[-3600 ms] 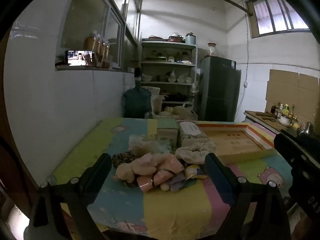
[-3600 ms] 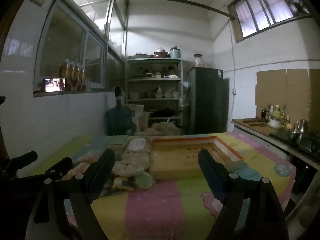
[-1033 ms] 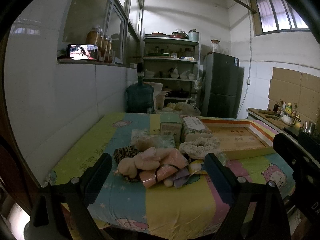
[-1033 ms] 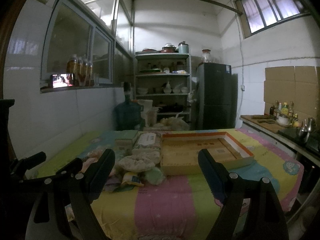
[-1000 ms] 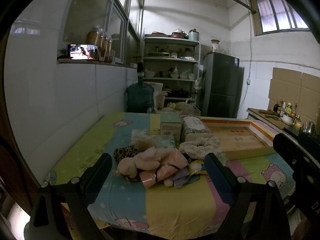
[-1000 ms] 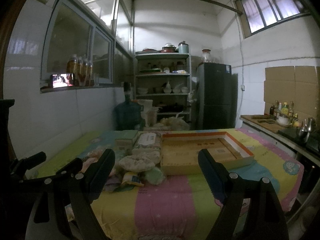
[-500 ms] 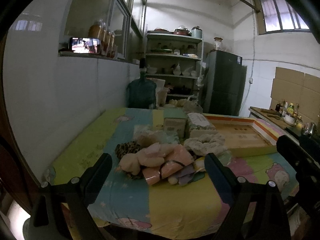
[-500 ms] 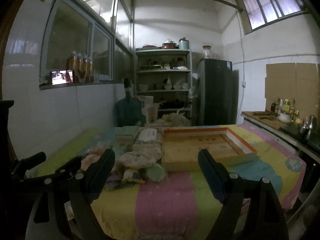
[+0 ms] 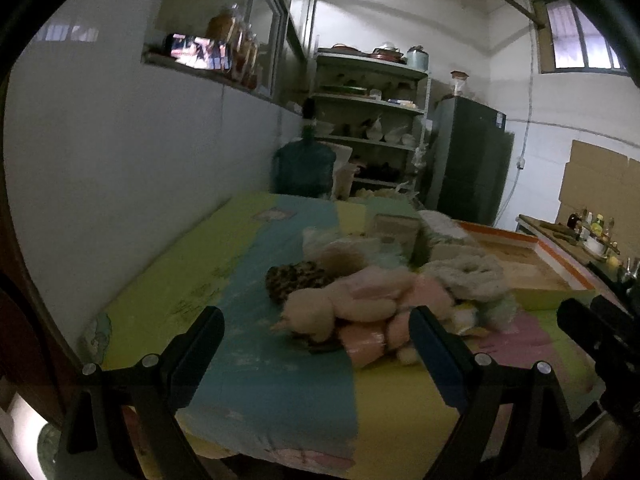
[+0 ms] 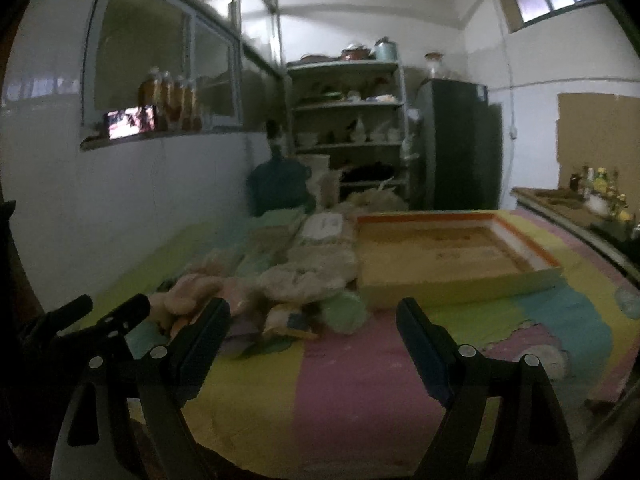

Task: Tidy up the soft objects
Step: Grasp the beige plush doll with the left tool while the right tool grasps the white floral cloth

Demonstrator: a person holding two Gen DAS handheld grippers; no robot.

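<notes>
The left tool (image 9: 316, 344) is held above the near edge of the table (image 9: 224, 264), jaws spread wide with nothing between them. The table carries a striped cartoon-print cloth.

Ahead of the left tool lies the heap of soft objects (image 9: 360, 300). At the heap's left edge sits a leopard-print piece (image 9: 294, 276). A cream plush toy (image 9: 320, 312) rests just beside it, touching pink items stacked to its right. A white fluffy ring-shaped piece (image 9: 468, 274) lies at the right side of the heap. Two packaged boxes (image 9: 400, 228) stand behind the heap.

To the right of the heap, a shallow cardboard tray (image 10: 460, 280) with an orange rim sits on the table; its interior holds none of the soft objects. A pale green round item (image 10: 344, 308) lies just beside the tray's near left corner.

The right tool (image 10: 312, 328) is held above the pink stripe at the table's near edge, jaws spread wide, gripping nothing. Both views are motion-blurred.
</notes>
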